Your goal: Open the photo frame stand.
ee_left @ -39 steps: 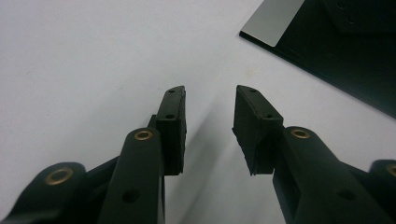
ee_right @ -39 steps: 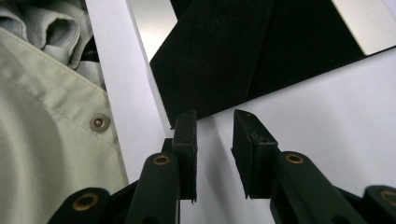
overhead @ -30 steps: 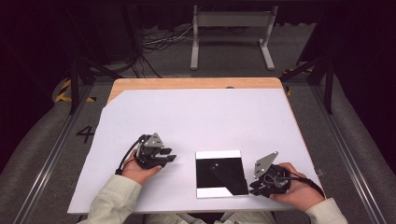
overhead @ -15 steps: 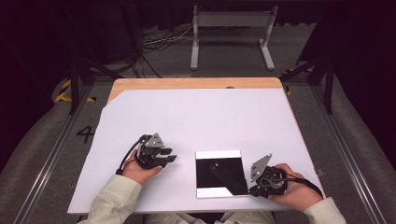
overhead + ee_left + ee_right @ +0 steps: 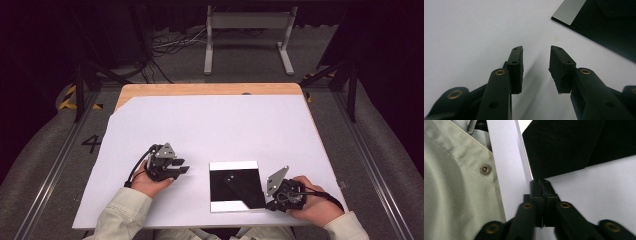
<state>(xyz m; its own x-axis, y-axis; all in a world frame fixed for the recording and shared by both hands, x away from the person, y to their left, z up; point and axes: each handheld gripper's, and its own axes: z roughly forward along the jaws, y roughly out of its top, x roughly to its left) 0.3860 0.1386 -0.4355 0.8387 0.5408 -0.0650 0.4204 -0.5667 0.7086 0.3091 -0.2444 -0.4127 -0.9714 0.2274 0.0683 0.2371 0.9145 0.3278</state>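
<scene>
While the left gripper [image 5: 176,167] holds half-wide, the right gripper's [image 5: 540,182] jaws have just closed at the black sheet's [image 5: 236,185] corner.

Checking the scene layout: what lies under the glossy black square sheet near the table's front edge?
The glossy black square sheet lies flat on the white table cover. Whatever is directly beneath it is covered. The right gripper, shut, meets its corner.

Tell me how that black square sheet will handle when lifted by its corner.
The black sheet looks thin and lies flat on the table, so it will probably be light. Its glossy face may slip between the fingers. From the right gripper view its surface looks cloth-like, so it might droop.
</scene>
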